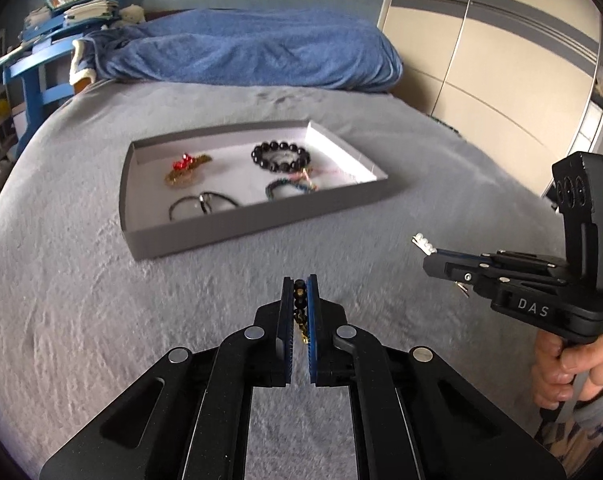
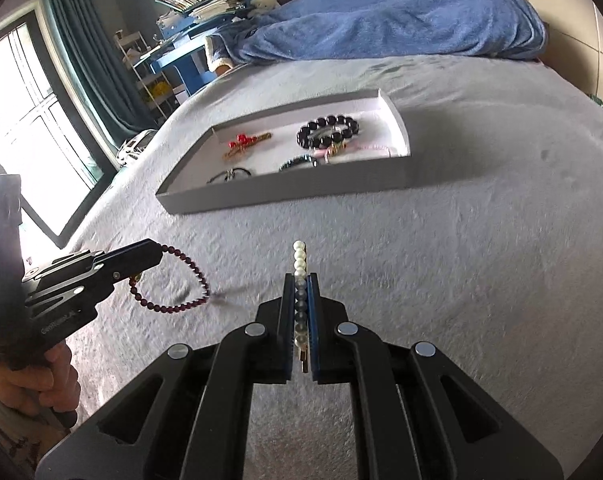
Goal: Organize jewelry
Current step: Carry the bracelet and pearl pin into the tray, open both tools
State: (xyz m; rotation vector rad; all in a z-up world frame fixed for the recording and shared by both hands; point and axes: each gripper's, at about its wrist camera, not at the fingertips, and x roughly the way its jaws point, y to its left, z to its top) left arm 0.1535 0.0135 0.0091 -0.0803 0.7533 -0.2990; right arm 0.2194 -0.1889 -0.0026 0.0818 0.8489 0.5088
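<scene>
My left gripper (image 1: 300, 282) is shut on a dark garnet bead bracelet (image 1: 299, 300). In the right wrist view that bracelet (image 2: 189, 304) hangs as a loop from the left gripper (image 2: 157, 249) above the bed. My right gripper (image 2: 300, 280) is shut on a white pearl bracelet (image 2: 299, 258), whose pearls stick out past the tips; it also shows in the left wrist view (image 1: 424, 245) at the right gripper (image 1: 433, 258). A grey tray (image 1: 237, 228) ahead holds a black bead bracelet (image 1: 281, 156), a red-and-gold piece (image 1: 186, 169), a black cord (image 1: 203, 203) and a blue-green bracelet (image 1: 289, 188).
The tray (image 2: 285, 190) lies on a grey bedspread (image 1: 81, 280). A blue blanket (image 1: 253, 50) lies at the head of the bed. A blue desk with books (image 1: 49, 40) stands far left, a wardrobe (image 1: 501, 60) right, a window (image 2: 25, 92) left.
</scene>
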